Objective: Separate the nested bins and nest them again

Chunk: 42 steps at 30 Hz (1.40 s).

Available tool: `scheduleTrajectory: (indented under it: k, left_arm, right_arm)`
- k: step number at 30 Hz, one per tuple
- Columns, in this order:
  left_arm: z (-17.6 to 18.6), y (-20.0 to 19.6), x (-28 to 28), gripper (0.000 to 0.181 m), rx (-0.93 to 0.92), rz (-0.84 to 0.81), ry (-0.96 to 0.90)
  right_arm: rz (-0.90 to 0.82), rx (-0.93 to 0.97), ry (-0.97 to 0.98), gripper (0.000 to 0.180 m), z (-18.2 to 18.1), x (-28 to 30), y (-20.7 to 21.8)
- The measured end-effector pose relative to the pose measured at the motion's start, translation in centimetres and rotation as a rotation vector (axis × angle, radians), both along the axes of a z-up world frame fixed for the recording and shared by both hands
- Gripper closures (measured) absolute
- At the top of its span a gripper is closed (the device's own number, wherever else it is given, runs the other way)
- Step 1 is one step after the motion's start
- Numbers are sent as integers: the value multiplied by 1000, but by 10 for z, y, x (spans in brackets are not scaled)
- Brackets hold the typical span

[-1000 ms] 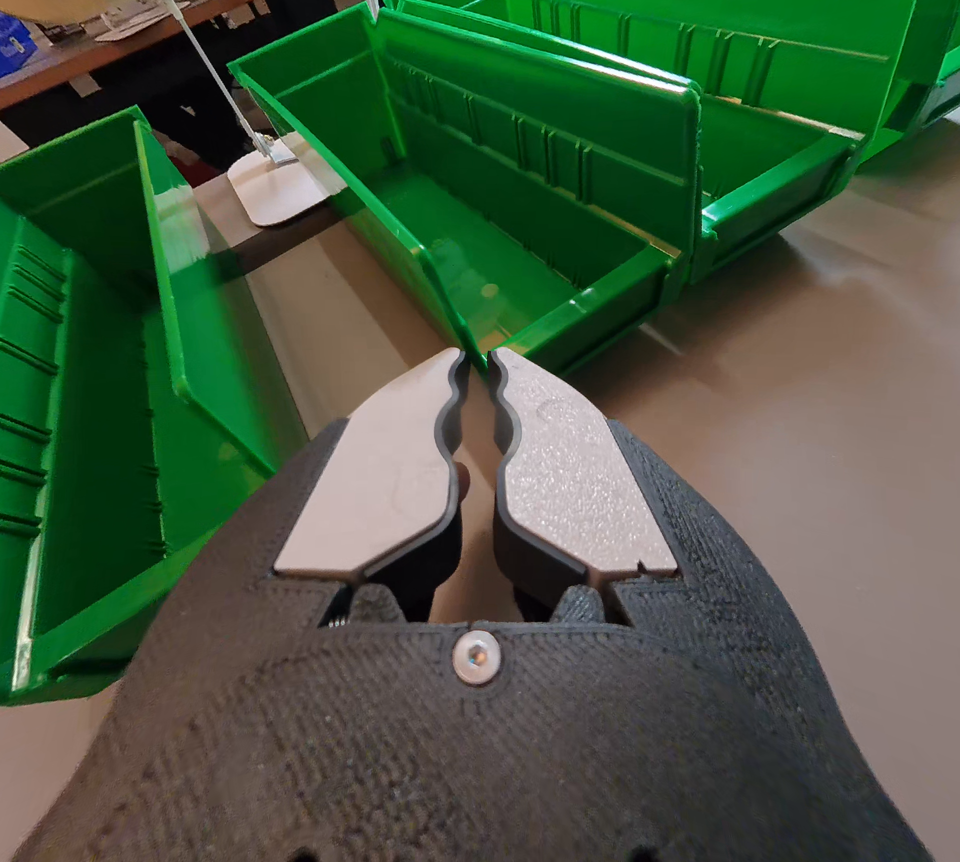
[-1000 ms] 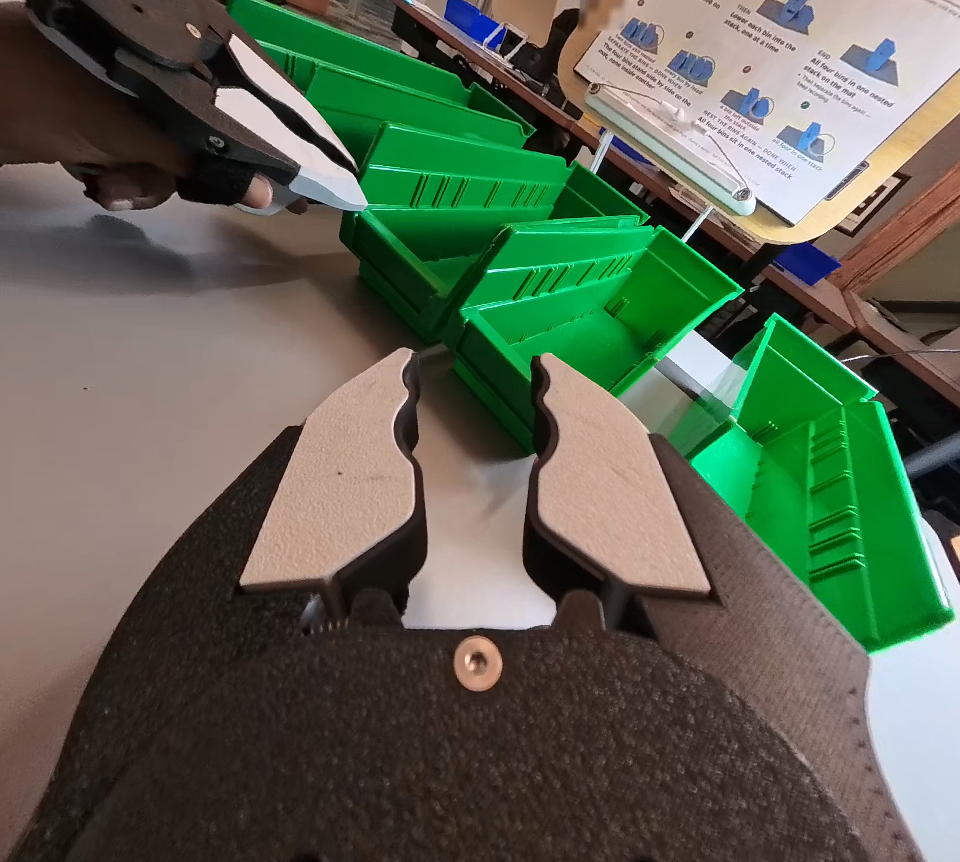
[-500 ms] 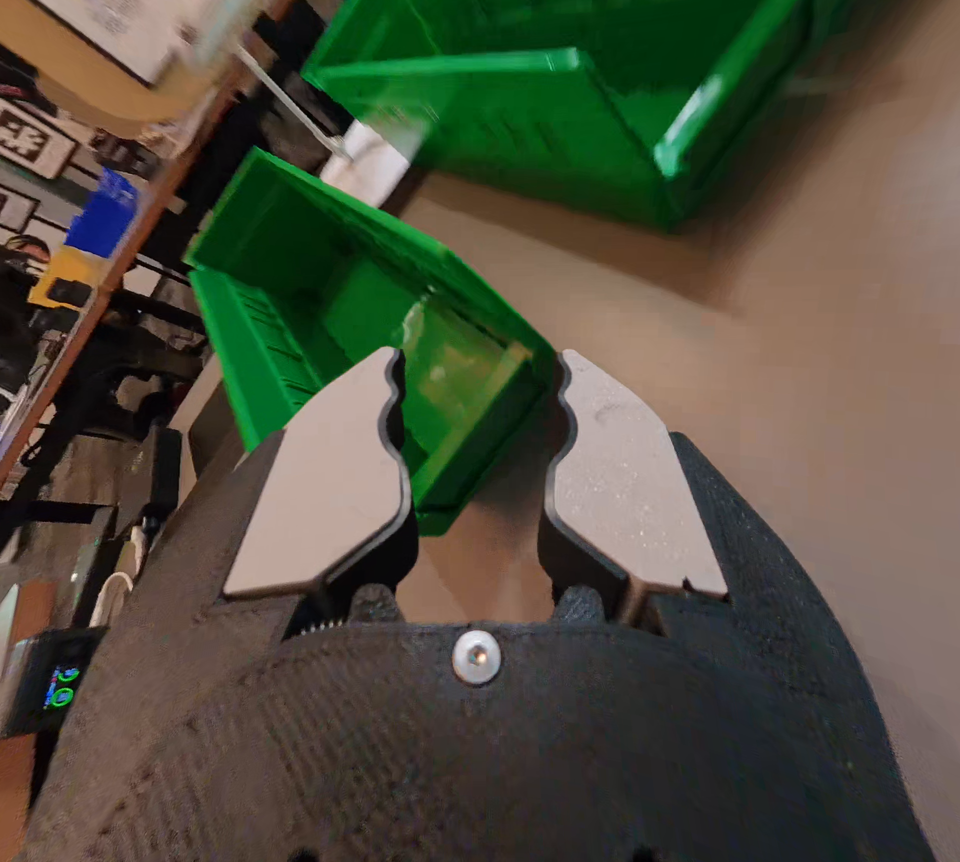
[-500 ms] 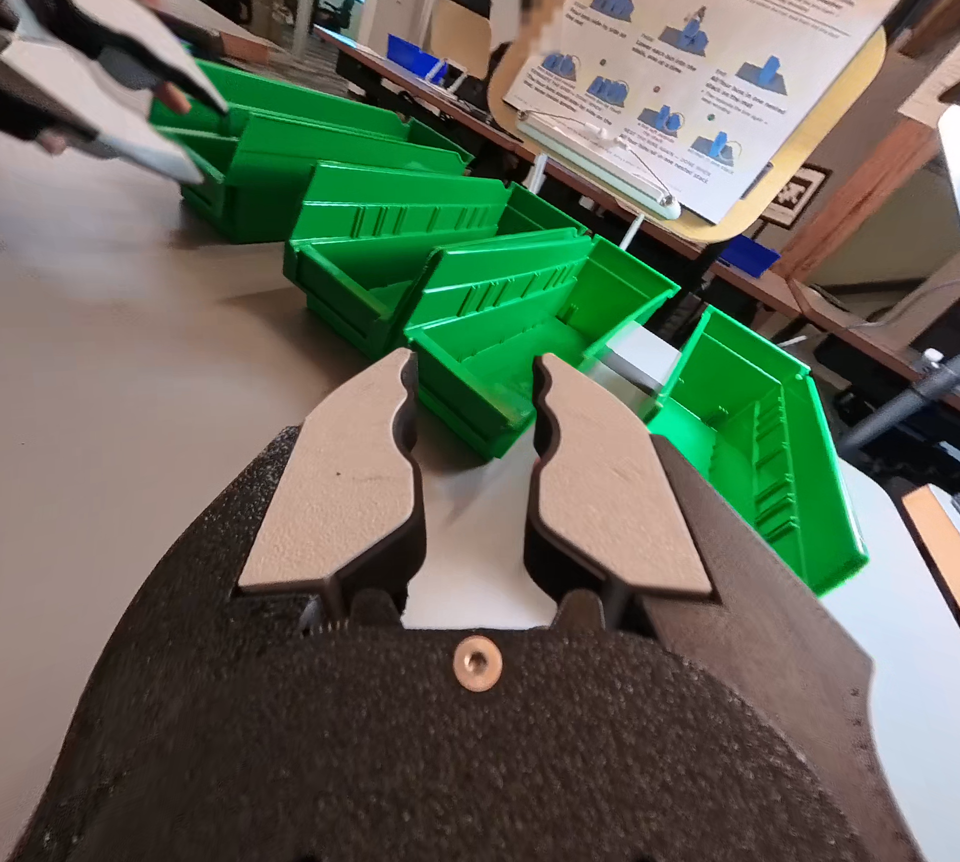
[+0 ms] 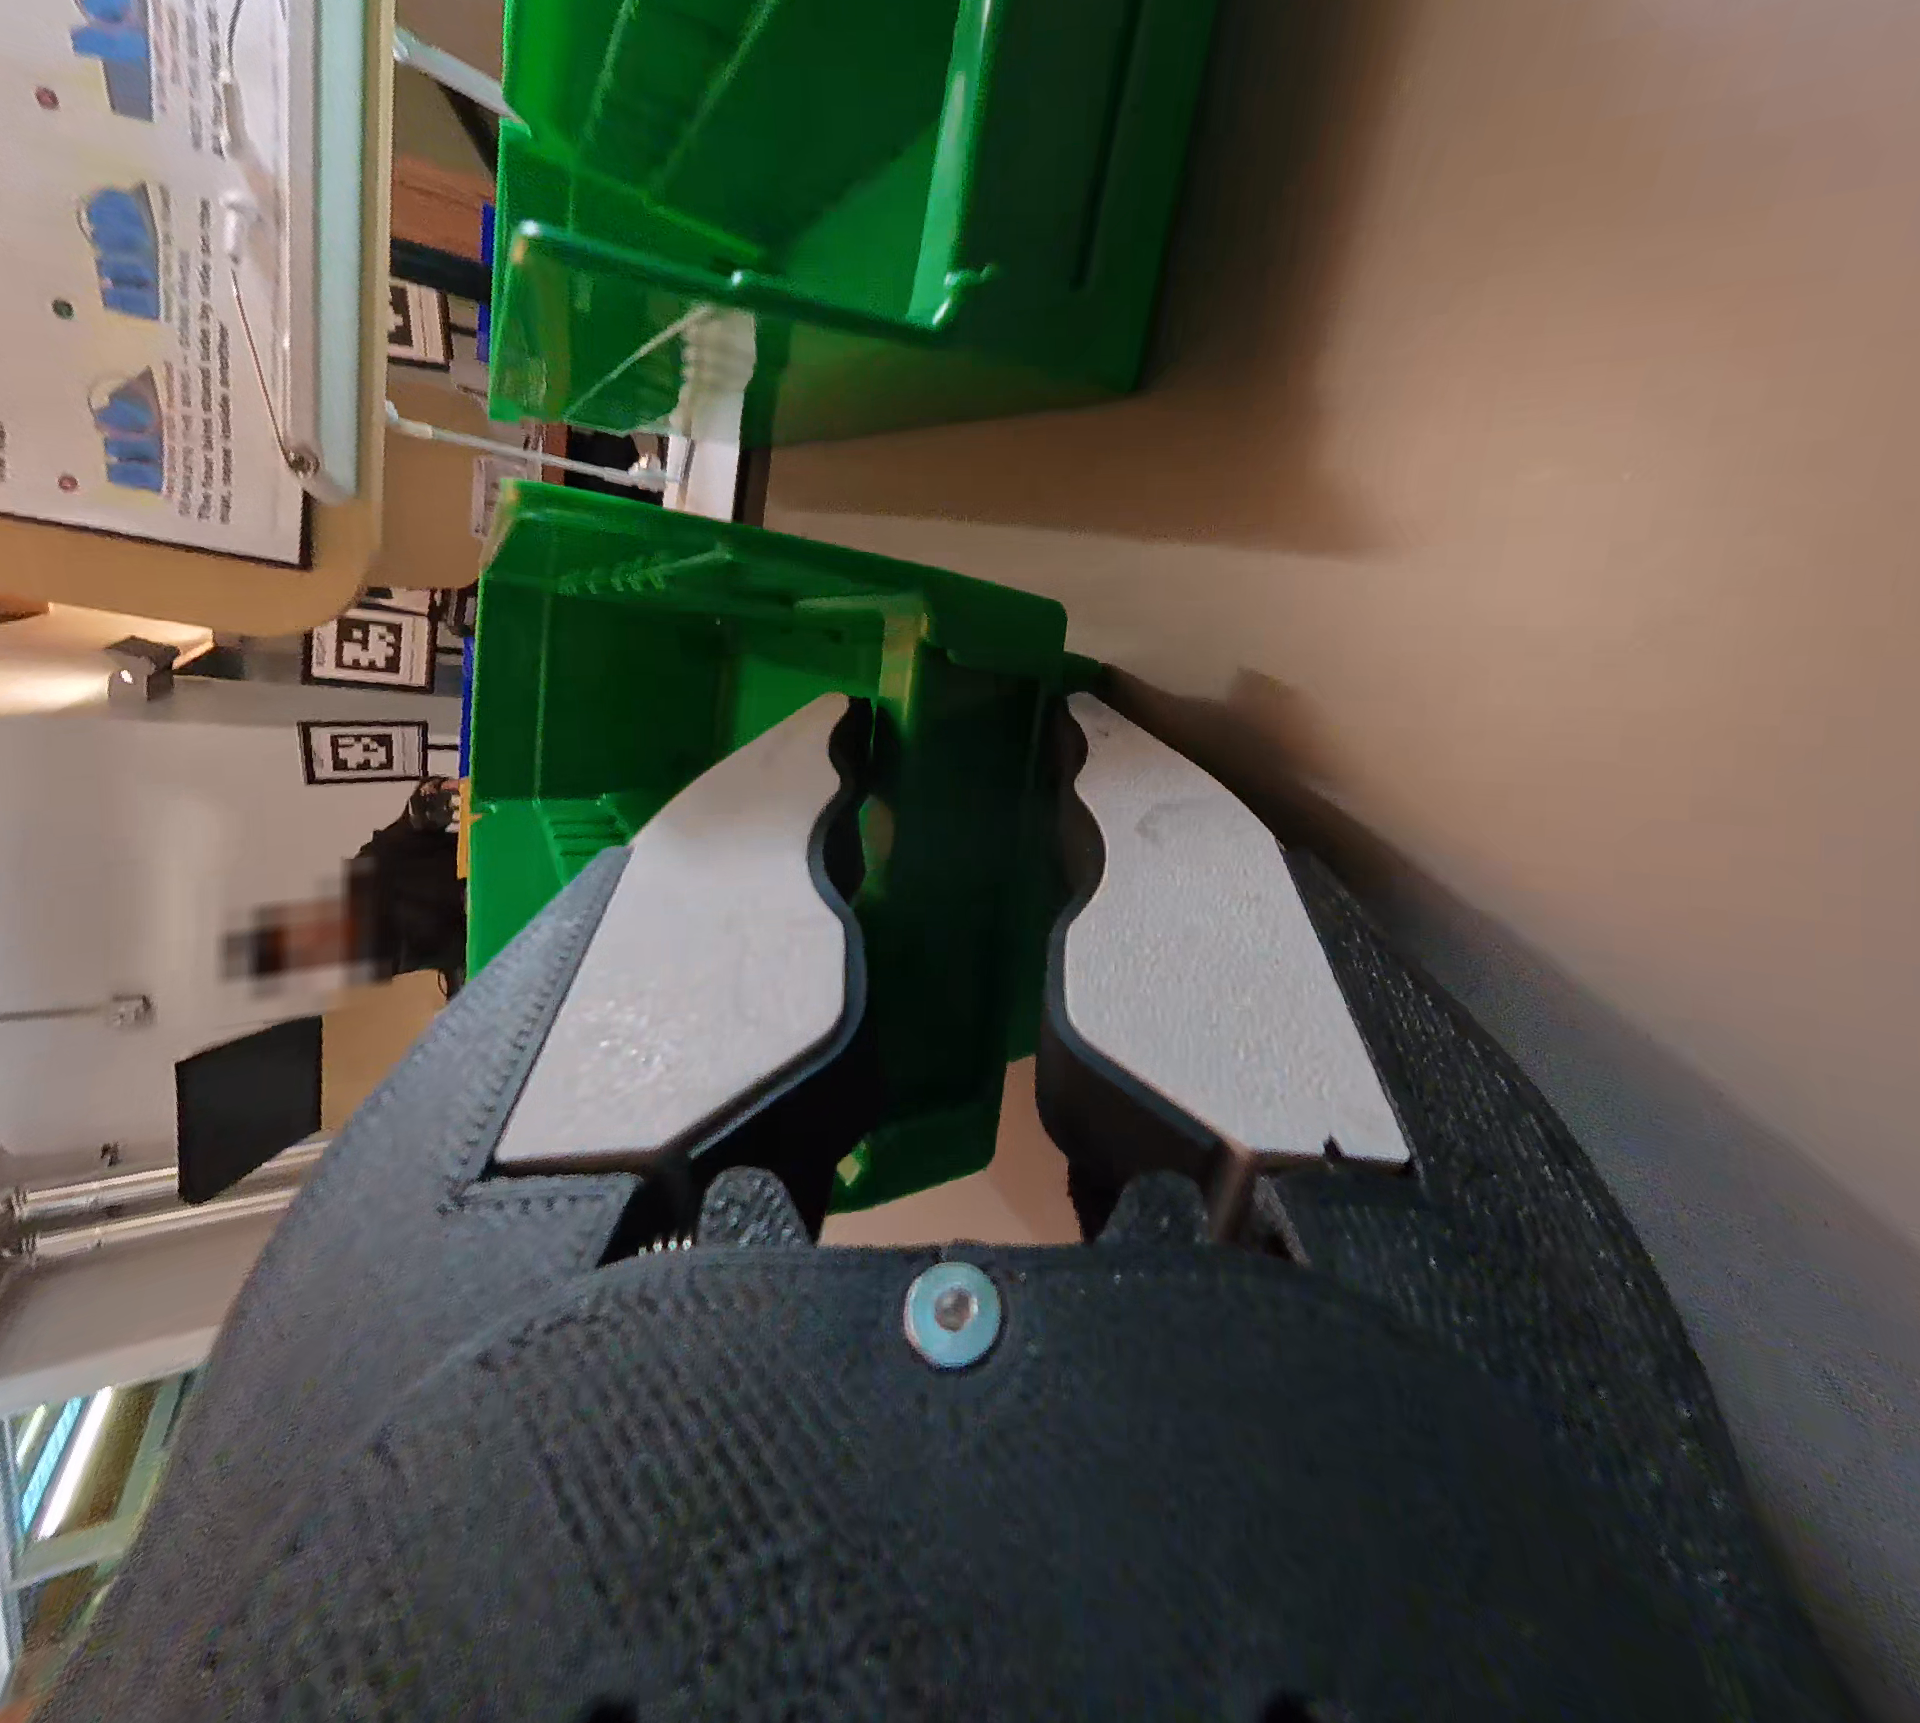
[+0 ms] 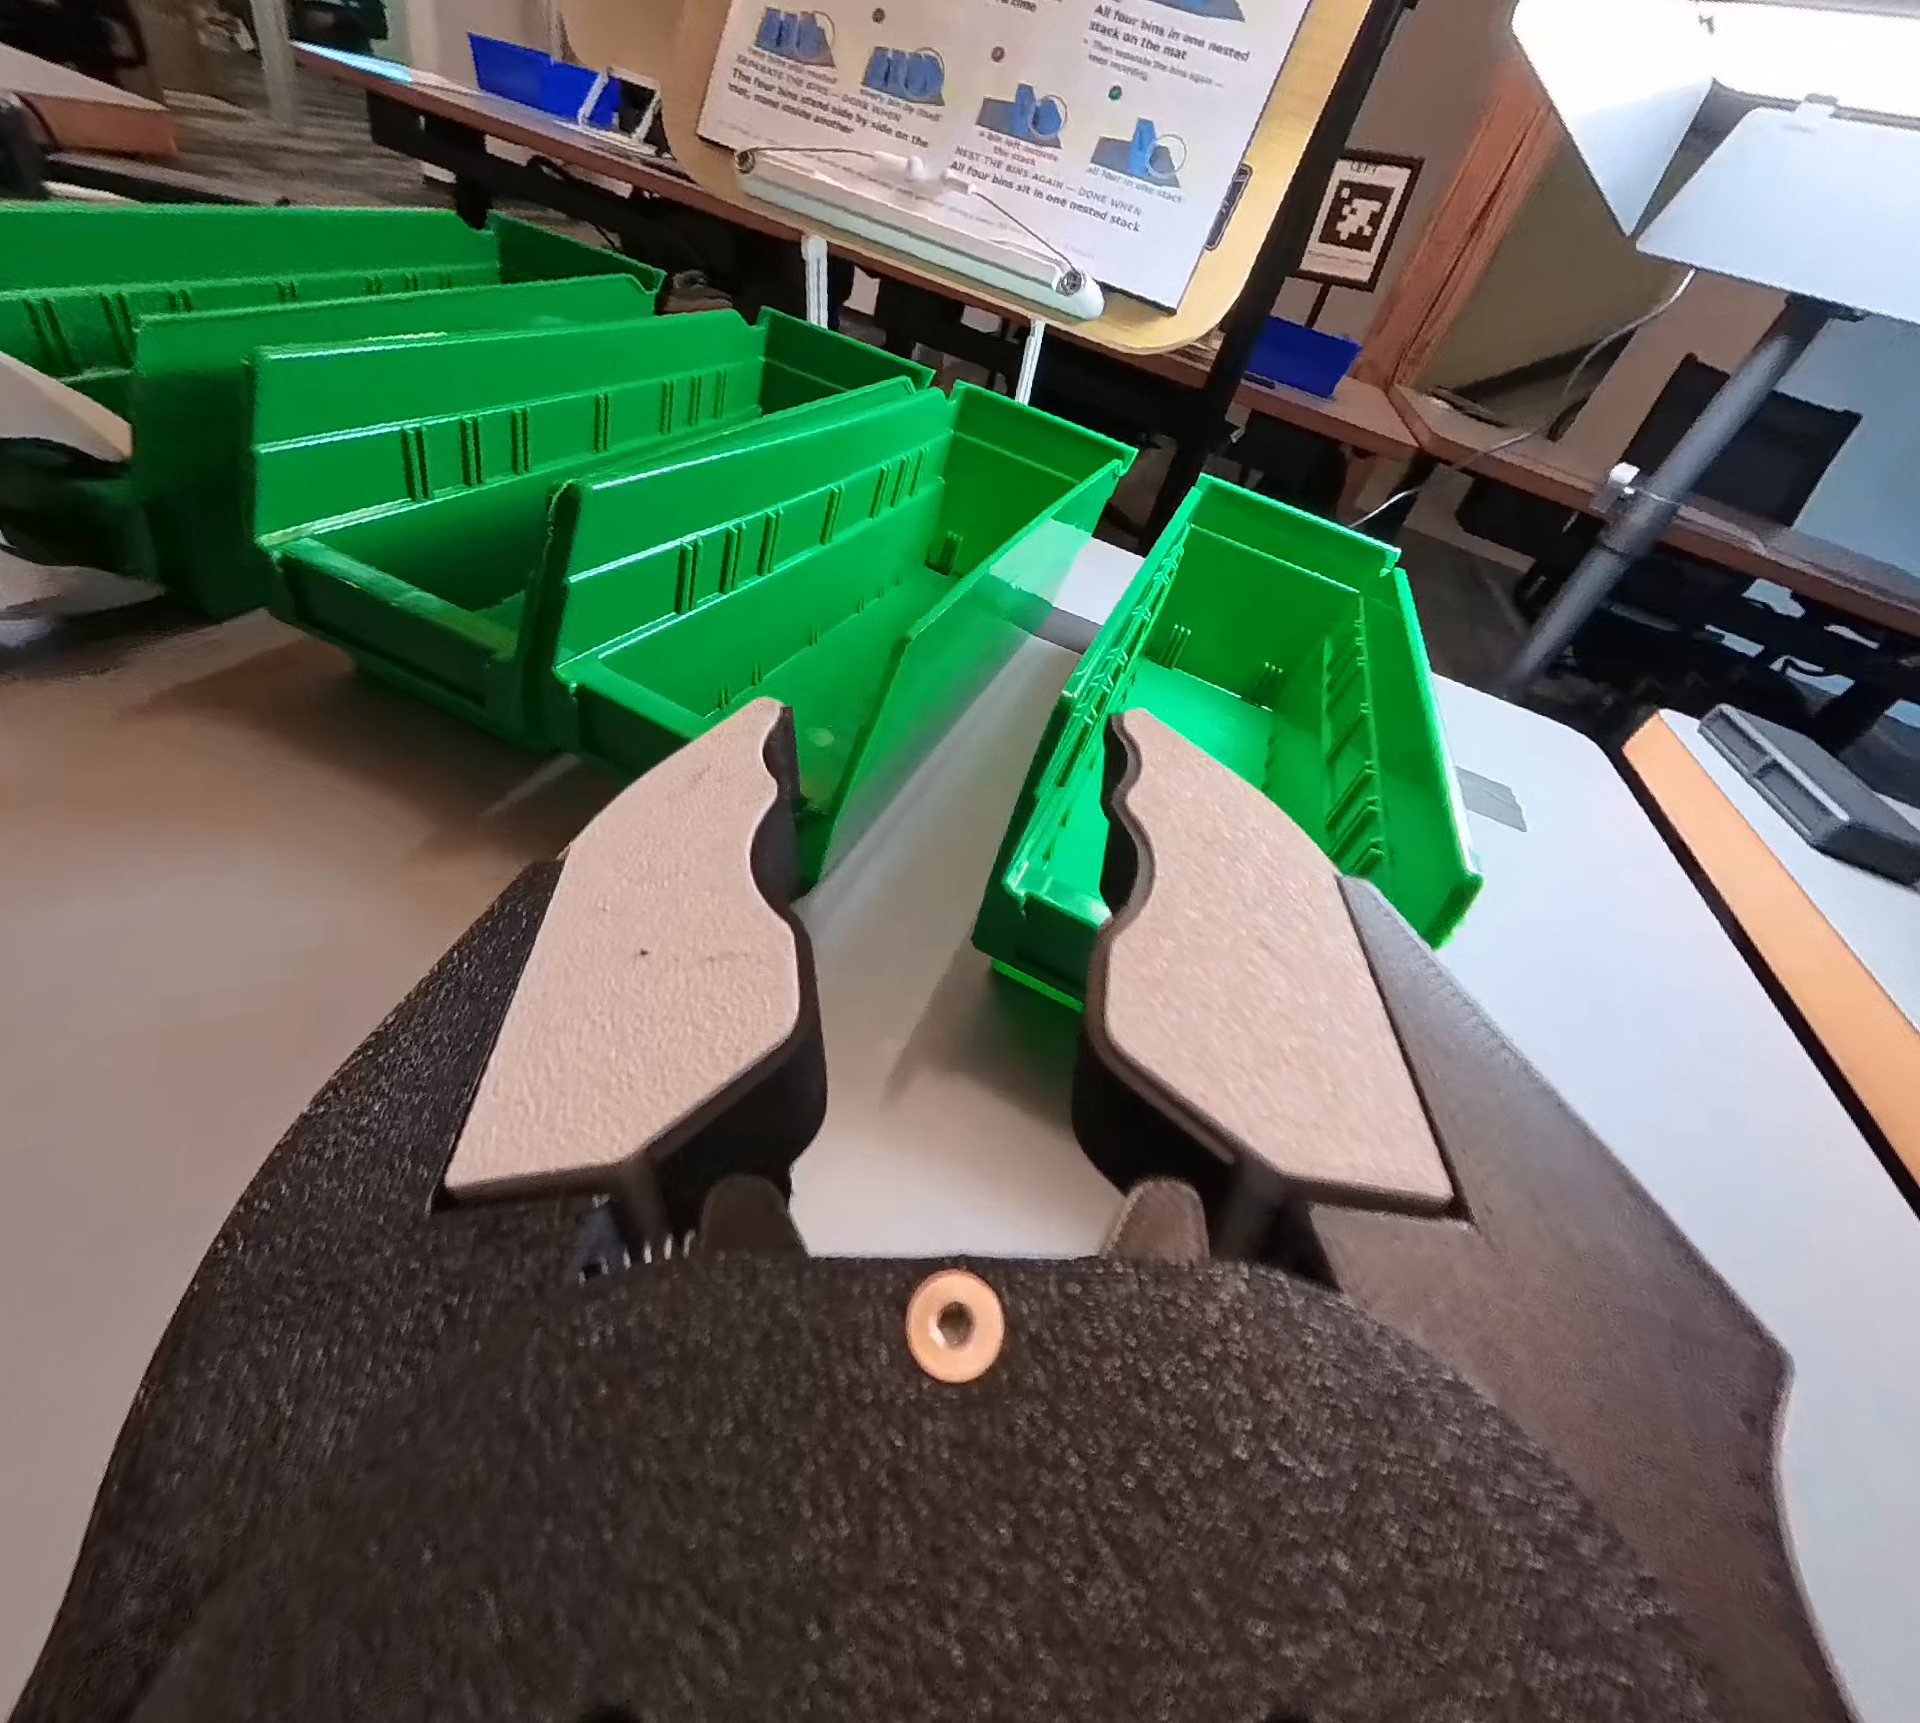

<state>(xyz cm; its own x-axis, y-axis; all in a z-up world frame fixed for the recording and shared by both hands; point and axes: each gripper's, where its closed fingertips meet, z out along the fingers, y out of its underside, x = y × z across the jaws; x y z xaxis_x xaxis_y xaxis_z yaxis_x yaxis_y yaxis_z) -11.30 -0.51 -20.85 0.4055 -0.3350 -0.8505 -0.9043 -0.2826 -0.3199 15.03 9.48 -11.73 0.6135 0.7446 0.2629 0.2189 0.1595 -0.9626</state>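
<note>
Straddling the front wall of the lone green bin [image 5: 935,842], the left hand-held gripper [image 5: 961,717] had one finger inside and one outside; its jaws stood spread, and whether the pads pressed the plastic could not be told. That camera was rolled on its side, so the tan worktop [image 5: 1507,323] ran up the right of the view.

The right hand-held gripper [image 6: 951,728] hung open and empty, low over the worktop [image 6: 260,894], its fingers framing the gap between two bins. To its right sat the lone green bin [image 6: 1247,686], apart from the others and angled. To the left lay the row of green bins [image 6: 623,510], leaning side by side and touching, stretching away to the far left edge.

Behind them stood a clipboard stand with an instruction sheet [image 6: 1018,11] showing blue diagrams and printed text. A black-and-white square marker [image 6: 1356,219] hung on the wall behind, blue trays [image 6: 540,78] sat on a far bench, and a white lamp-like fixture [image 6: 1714,115] loomed at right.
</note>
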Motion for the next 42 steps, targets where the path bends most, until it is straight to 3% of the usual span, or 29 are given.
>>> scheduleTrajectory:
  k: [8, 16, 20, 27, 34, 42]
  left_arm:
    - [7, -5, 5, 142, 15, -59, -96]
    - [111, -40, 14, 134, 242, -80, -915]
    - [126, -58, -21, 128, 340, 20, -1170]
    - [89, -75, -51, 122, 275, 216, -1202]
    - [64, -74, -44, 117, 152, 263, -1119]
    - [60, -70, -32, 119, 141, 223, -1070]
  right_arm:
    - [-7, -5, -21, 124, -4, -3, 2]
    - [-58, -56, 41, 119, -1, 8, 11]
    - [-86, -75, 24, 117, -5, 10, 18]
    - [-143, -134, -36, 110, -20, 15, 27]
    - [-140, -183, -88, 109, -32, 15, 27]
    - [141, -198, -132, 113, -44, -19, -6]
